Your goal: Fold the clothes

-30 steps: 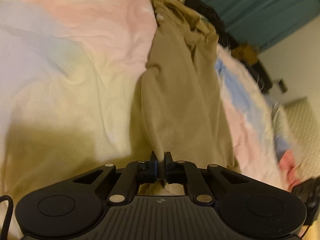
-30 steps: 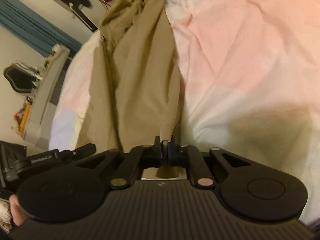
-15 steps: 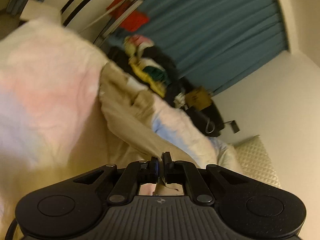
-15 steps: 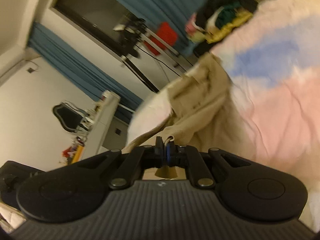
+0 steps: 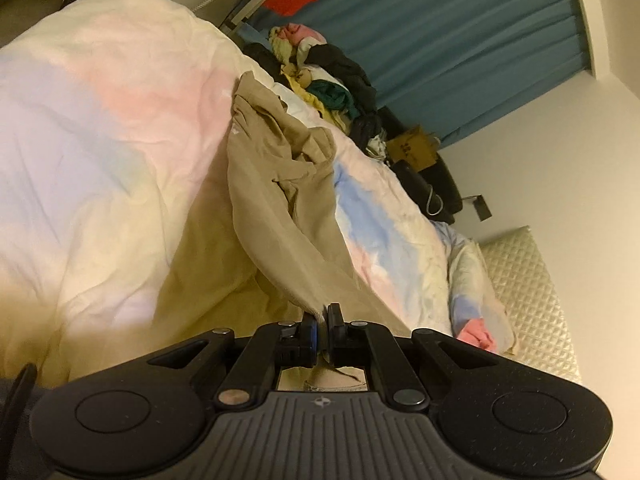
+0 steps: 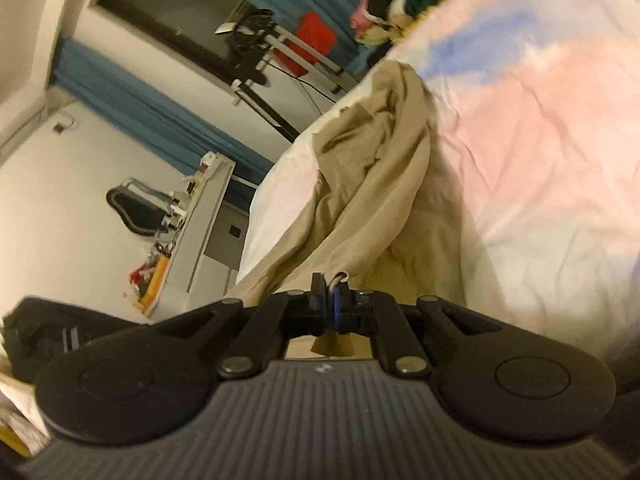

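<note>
Tan cloth is running up the middle of both views, a garment (image 5: 276, 208) whose near hem is being pinched at two separate points, most likely so that it hangs stretched between the hands and can be laid over itself in a clean fold; the left gripper (image 5: 322, 316), at the lower centre of its frame, is clamping its fingers tight on a thin edge of the fabric, with no gap showing beyond the cloth itself; the right gripper (image 6: 333, 294), likewise at lower centre, is closing its fingers on a rolled bit of hem; from each pinch the garment (image 6: 372, 184) is rising away toward the upper middle of the frame, where its bunched far end is resting on the pastel bedspread (image 5: 112, 128); the near part is lifting clear of the bedspread (image 6: 540, 140), casting a shadow beneath it; a heap of other clothes (image 5: 320, 76) is sitting at the upper centre of the left view, in front of a blue curtain (image 5: 460, 40), well apart from the work.
</note>
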`<state>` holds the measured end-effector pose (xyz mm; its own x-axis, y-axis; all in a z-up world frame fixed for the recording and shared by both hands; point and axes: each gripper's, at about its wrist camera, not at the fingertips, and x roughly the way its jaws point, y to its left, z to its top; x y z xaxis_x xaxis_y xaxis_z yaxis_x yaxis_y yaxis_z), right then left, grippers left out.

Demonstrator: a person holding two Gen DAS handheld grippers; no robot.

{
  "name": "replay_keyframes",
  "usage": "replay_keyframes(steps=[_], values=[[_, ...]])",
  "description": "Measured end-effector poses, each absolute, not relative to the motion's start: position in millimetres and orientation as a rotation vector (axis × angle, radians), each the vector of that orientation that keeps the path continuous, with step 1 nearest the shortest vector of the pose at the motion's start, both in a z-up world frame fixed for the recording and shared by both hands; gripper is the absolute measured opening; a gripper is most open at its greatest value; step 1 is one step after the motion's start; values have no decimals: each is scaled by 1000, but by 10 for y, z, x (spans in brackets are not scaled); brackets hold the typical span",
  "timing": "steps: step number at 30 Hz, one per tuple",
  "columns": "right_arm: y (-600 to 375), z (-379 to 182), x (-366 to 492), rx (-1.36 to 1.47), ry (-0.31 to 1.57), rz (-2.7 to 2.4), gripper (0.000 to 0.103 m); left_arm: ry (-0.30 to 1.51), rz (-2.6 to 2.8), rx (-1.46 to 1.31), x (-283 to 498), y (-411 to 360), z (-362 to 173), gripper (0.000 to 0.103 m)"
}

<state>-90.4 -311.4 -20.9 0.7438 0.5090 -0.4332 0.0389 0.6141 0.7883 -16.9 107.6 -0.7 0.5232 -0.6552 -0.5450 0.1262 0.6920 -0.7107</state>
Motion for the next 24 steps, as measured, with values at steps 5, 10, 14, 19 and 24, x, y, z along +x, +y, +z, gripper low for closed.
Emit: replay_keyframes(steps=[5, 10, 14, 19, 24], values=[[-3125, -271, -301, 898, 668, 273, 7, 919, -423, -628, 537, 915, -43, 5], [-3131, -428, 712, 856, 701, 227, 7, 928, -324, -563, 1563, 602, -177, 5], [-3115, -621, 1494, 763, 722, 159, 7, 906, -270, -500, 2349, 319, -380, 5], [-3154, -994, 2211, 683, 717, 122, 7, 869, -230, -403, 3049, 53, -697, 5], [-3098, -1351, 2592, 572, 743, 107, 7, 846, -225, -282, 3275, -105, -957, 6]])
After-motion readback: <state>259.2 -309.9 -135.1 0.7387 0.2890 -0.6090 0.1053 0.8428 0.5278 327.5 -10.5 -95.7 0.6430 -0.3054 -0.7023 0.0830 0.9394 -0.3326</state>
